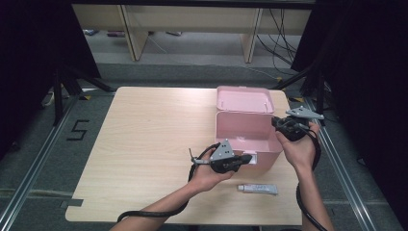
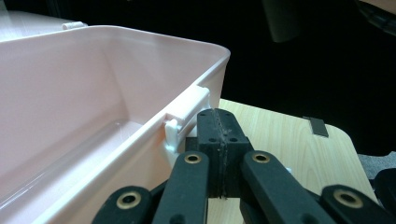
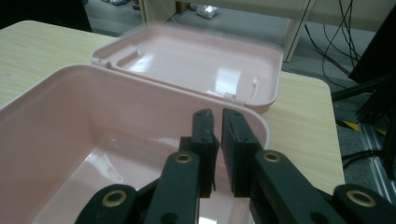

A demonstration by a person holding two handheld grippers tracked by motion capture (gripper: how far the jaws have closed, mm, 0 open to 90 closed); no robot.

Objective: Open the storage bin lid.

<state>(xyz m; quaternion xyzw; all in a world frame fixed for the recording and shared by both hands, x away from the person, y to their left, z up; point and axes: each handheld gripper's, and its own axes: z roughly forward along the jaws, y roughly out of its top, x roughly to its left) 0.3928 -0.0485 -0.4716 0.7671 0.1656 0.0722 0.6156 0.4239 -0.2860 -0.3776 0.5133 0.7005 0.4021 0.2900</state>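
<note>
A pink box stands open at the table's right, its lid laid flat behind it. My left gripper is at the box's front wall. In the left gripper view its jaws are pressed together with nothing between them, right beside the box's front latch. My right gripper hovers at the back right corner of the box. In the right gripper view its jaws stand a narrow slit apart over the box's rim, with the inside of the box showing below.
A small white tube lies on the wooden table near the front edge, just right of my left forearm. Dark stands and floor rails flank the table. The table's left half is bare wood.
</note>
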